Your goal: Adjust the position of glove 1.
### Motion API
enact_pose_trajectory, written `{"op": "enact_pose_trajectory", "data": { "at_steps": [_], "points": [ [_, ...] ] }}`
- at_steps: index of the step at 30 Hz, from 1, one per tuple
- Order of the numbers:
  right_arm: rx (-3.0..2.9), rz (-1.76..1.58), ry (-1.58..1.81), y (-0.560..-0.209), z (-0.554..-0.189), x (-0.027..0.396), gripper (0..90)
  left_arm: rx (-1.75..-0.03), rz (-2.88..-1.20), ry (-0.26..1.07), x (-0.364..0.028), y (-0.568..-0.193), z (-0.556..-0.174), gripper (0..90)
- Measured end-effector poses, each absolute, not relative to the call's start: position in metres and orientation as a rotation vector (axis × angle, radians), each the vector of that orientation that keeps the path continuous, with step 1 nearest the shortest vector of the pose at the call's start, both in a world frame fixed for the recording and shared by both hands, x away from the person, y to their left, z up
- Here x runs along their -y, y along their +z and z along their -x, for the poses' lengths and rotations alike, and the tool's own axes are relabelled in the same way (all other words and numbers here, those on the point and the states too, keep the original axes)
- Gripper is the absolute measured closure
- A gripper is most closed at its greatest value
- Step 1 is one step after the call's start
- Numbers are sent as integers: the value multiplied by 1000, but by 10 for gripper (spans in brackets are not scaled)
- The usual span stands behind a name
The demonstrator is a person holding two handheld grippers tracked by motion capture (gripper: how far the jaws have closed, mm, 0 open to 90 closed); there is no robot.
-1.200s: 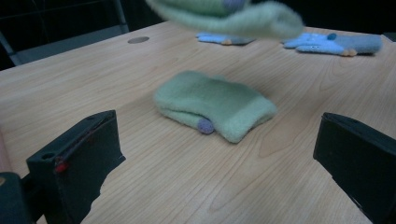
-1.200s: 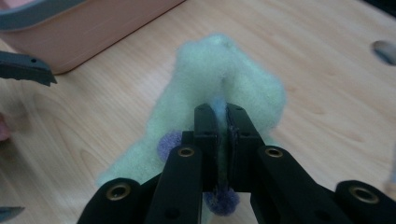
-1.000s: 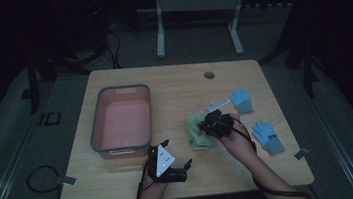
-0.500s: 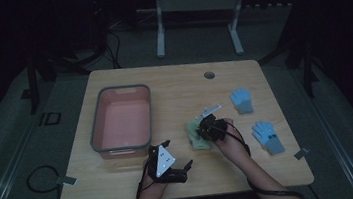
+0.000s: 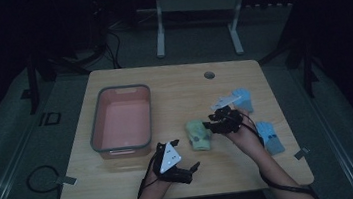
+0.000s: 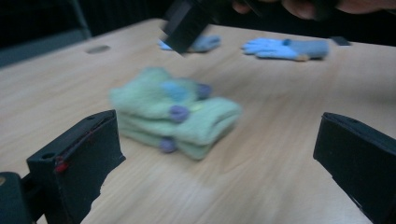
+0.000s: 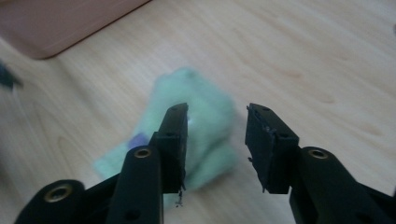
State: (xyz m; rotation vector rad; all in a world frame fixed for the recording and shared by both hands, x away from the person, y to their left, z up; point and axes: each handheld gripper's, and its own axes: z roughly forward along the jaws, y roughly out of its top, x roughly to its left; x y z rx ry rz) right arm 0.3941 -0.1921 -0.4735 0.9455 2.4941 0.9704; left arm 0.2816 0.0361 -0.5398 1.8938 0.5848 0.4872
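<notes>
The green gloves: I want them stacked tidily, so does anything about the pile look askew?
Slightly. The green gloves lie folded in a loose stack on the table, layers offset, not flush. The right gripper is over them, its jaws just opened and apart from the cloth. Nothing looks spilled or damaged.
</notes>
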Motion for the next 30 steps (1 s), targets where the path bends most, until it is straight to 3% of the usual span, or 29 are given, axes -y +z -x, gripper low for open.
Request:
{"op": "enact_pose_trajectory", "data": {
  "at_steps": [3,6,8,14,21,27,30],
  "points": [
    [-2489,-913,1011,-465,-402,199,545,-539,-1994,525,-23,-533,-287,6],
    [-2501,-921,1061,-465,-411,203,511,-464,-2049,408,-13,-532,-303,6],
    [-2518,-921,1071,-468,-418,202,504,-419,-2089,414,-7,-533,-312,12],
    [-2583,-918,1088,-480,-432,192,455,-313,-2137,431,1,-536,-326,230],
    [-2654,-985,1076,-505,-446,179,403,-257,-2237,436,8,-547,-343,369],
    [-2712,-1065,1029,-527,-452,180,397,-264,-2285,421,13,-553,-349,377],
    [-2769,-1136,1087,-534,-456,183,463,-252,-2295,450,15,-556,-347,374]
  ]
}}
